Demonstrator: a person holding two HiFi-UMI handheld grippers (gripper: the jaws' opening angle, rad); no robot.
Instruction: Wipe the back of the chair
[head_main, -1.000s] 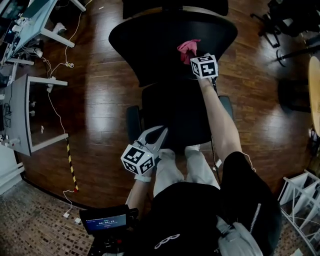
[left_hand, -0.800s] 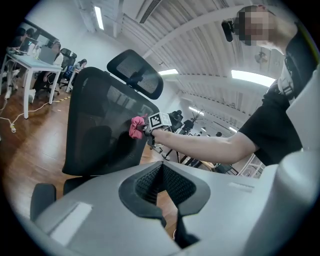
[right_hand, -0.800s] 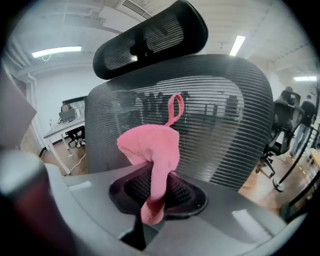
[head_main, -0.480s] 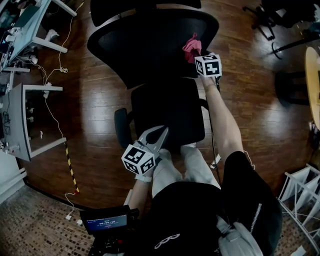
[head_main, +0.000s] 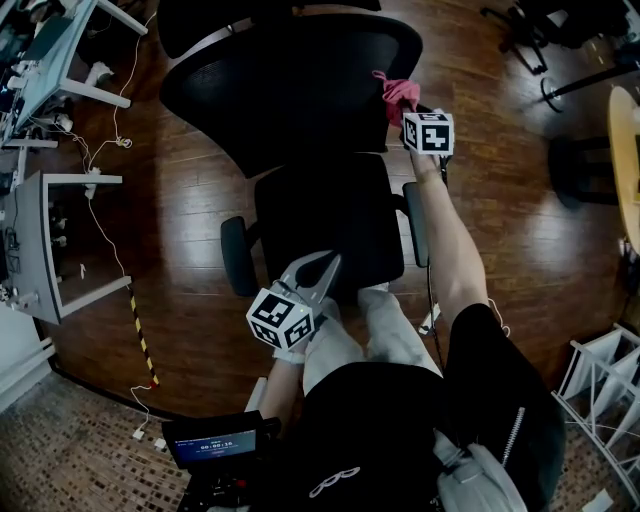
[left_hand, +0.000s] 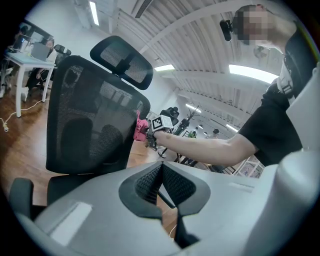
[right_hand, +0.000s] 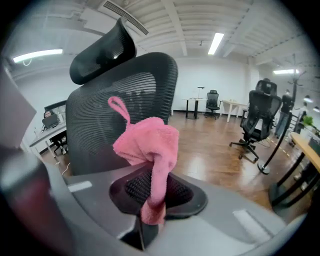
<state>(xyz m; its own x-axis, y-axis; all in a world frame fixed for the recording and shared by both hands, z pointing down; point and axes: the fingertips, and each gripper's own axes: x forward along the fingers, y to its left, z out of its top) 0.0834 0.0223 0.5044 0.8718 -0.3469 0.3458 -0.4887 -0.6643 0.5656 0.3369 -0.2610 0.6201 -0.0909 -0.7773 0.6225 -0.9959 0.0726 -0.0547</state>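
There it was: the right gripper (right_hand: 152, 192) was clamped on a pink terry cloth (right_hand: 147, 142). A strip of the cloth was pinched between the black ribbed pads, and the rest bunched up above the jaws with a little loop poking out on top.

The cloth sat up at the right-hand edge of the black mesh backrest (head_main: 290, 90) of the office chair. From the left gripper view it looked to be lying right against that edge. The curved black headrest (right_hand: 102, 52) rose above it. The person's right forearm (head_main: 445, 240) stretched out over the right armrest (head_main: 415, 222) to hold it there.

Down low, the left gripper (left_hand: 161, 175) hung near the front edge of the black seat (head_main: 330, 225), well apart from the backrest. Its jaws were pressed together, with nothing between them. It pointed up toward the chair.

The person stood at the front of the seat on a dark wooden floor (head_main: 190, 230). Off to the right, another black office chair (right_hand: 260, 117) stood well apart on that same floor.
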